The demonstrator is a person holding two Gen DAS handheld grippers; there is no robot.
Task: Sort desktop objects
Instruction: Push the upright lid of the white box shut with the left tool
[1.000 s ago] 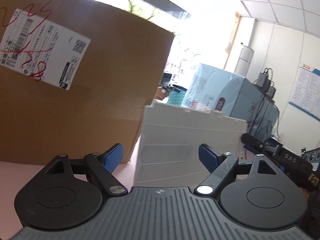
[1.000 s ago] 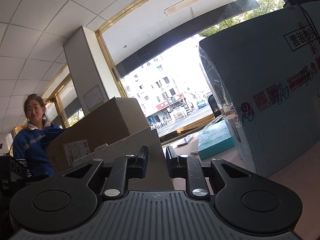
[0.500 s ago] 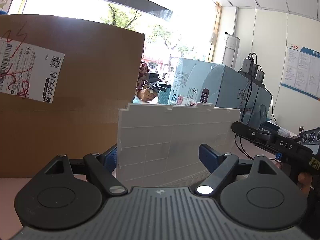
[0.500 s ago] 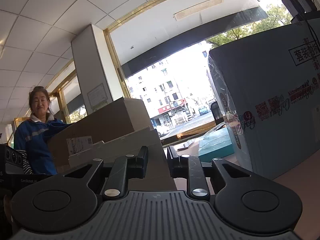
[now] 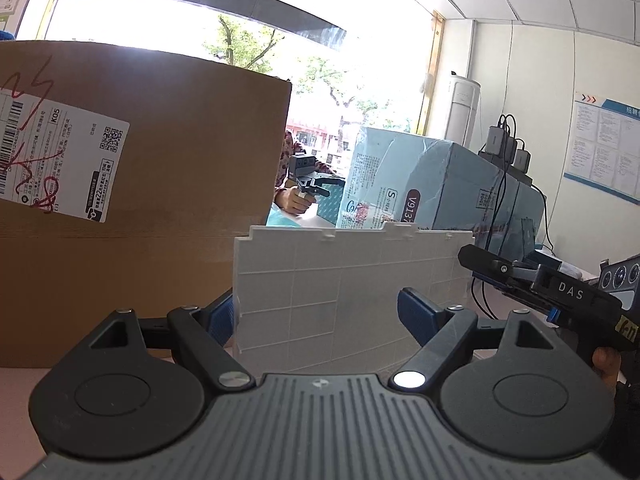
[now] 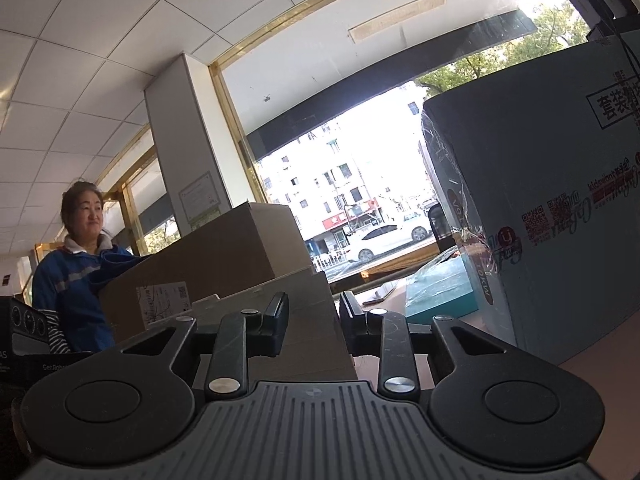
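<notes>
Left gripper: jaws spread wide, blue pads either side of a white ribbed plastic panel, nothing pinched; whether the left pad touches the panel's edge cannot be told

White ribbed plastic panel: standing upright on the pink tabletop, gridded face toward the left camera, notched top edge; just right of and in front of the brown carton

Brown carton: large, on the tabletop at left, white shipping label scrawled with red marker

Light-blue carton: behind the panel at right, wrapped in clear film, chargers and cables on top

Right gripper: jaws parted with a narrow gap, holding nothing; its body shows at the right edge of the left camera, gripped by a hand

Teal flat box: on the tabletop beside the light-blue carton

Background: person in blue jacket behind the brown carton; another person's hand with a gripper device beyond it
</notes>
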